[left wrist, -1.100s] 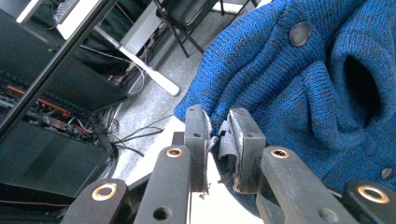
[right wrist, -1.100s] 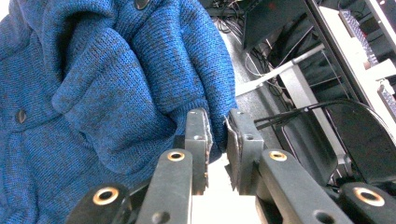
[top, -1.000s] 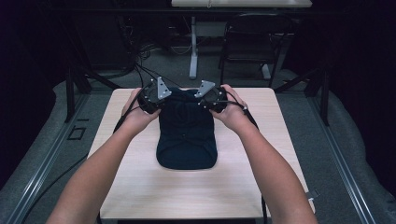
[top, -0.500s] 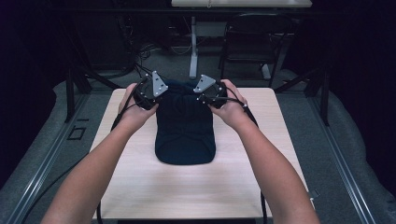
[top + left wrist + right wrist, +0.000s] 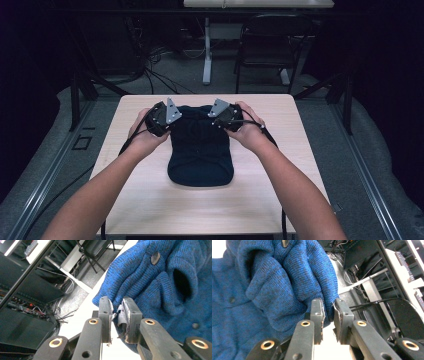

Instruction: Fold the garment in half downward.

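Supporting the whole scene is the light wooden surface [image 5: 150,200], and a dark blue knitted garment [image 5: 200,155] is lying at its centre, reaching from the middle toward the far edge. Its near end is resting flat and rounded; its far end is being gripped at two corners. Buttons [image 5: 155,258] are showing along the knit in both gripper views.

The left claw [image 5: 117,315] is clamping a fold of the knit at the garment's far-left corner, with the fabric pinched between the pads. The right claw [image 5: 329,315] is gripping the far-right corner; its jaws are standing slightly apart, with a thick roll of knit sitting between them.

Risk assessment, judged from the current hold:
- The right grip is looking shallow. Any pull could be letting the roll slide out of the jaws.
- The knit is stretching easily. Uneven tension between the two corners could be skewing the garment on the surface.
- The worn pad edges could be snagging loose yarn.
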Available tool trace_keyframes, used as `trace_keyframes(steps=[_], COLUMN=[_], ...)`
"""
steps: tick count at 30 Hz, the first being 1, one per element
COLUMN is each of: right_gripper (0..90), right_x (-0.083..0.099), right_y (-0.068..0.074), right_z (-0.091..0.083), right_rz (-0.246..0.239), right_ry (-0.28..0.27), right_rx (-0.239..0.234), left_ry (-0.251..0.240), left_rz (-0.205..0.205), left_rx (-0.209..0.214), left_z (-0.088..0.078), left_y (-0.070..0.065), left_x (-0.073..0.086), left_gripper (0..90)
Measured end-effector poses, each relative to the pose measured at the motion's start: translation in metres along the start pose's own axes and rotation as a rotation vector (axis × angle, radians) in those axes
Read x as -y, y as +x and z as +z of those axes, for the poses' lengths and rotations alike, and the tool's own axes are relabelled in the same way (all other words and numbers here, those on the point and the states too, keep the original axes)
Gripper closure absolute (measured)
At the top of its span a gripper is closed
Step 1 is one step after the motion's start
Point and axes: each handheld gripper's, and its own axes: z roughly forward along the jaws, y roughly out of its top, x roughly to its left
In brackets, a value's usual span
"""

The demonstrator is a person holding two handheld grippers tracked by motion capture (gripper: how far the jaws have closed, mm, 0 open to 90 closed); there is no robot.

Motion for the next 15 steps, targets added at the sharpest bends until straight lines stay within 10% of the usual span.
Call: trace_keyframes(steps=[15], right_gripper=[78.1], right_x=[0.004], right_y=[0.012], right_z=[-0.007], right_rz=[-0.017], right_ry=[-0.001], right_rx=[-0.036], left_ry=[0.003], left_rz=[-0.002], left_rx=[0.029], left_z=[-0.006], left_y=[-0.010], left_x=[0.009], left_gripper=[78.7])
